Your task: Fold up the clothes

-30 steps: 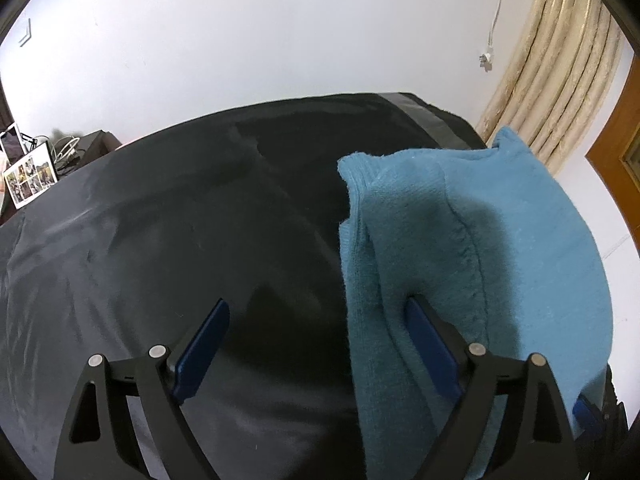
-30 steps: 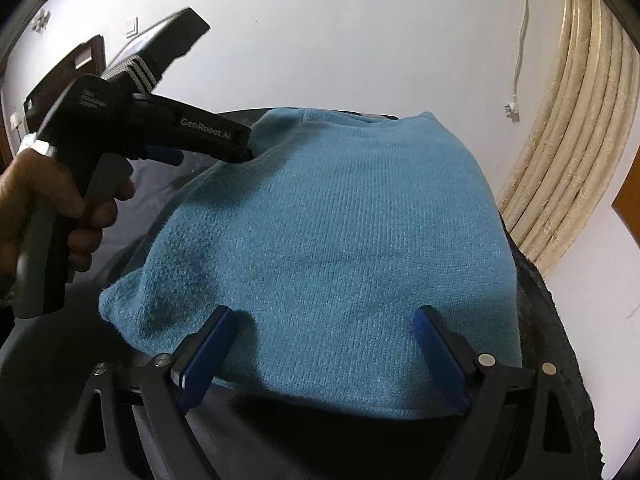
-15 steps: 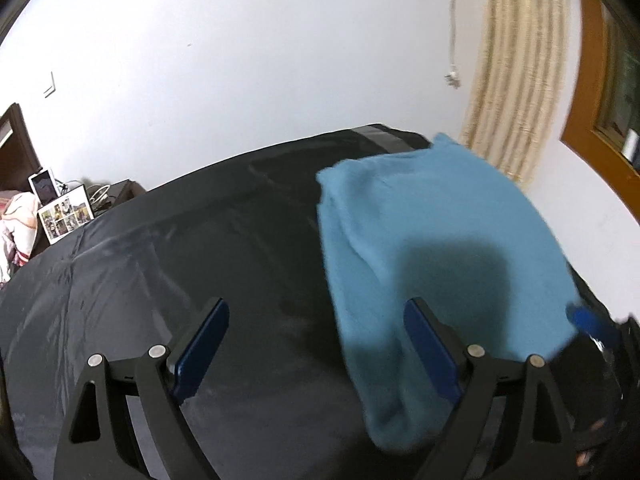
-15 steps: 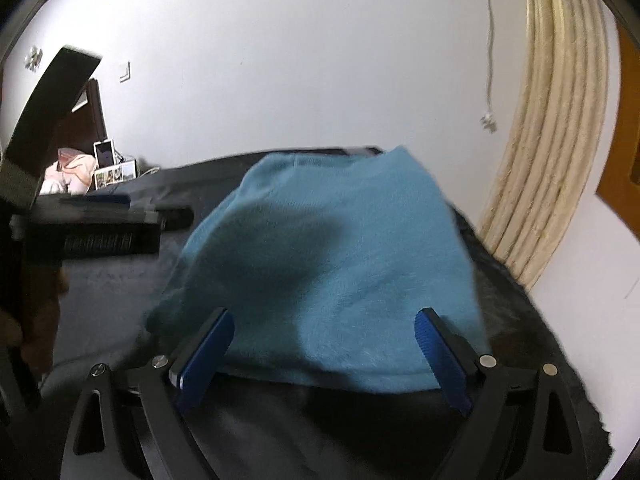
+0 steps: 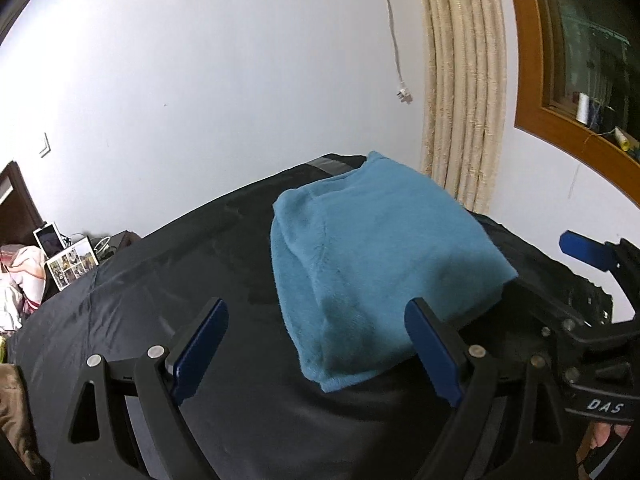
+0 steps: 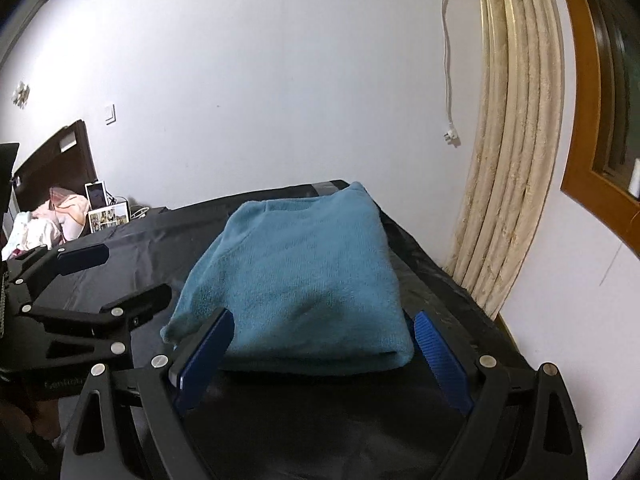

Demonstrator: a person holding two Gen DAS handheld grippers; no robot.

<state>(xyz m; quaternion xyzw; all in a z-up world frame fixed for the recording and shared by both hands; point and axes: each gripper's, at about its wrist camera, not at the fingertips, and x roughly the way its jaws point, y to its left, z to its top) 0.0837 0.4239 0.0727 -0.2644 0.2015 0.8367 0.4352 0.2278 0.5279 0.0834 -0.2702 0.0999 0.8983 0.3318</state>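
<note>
White letters "DAS" can be read on the black body of the right claw (image 5: 588,256) where it shows at the right edge of the left wrist view; the rest of that word is cut off. In the right wrist view, faint lettering on the left claw (image 6: 120,276) is too dark to read. Both claws are spread wide with nothing between their blue pads.

The folded blue sweater (image 6: 304,280) lies on the black-covered bed (image 6: 440,288) near its far right corner, by the wall and the cream curtain (image 6: 508,168). Its folded edge faces the right claw, and a loose corner sticks out on the left side. Both claws hover just short of it, apart from the fabric.

Past the far left corner, a photo frame (image 5: 72,262) and pinkish cloth (image 6: 60,216) are small and hard to make out.
</note>
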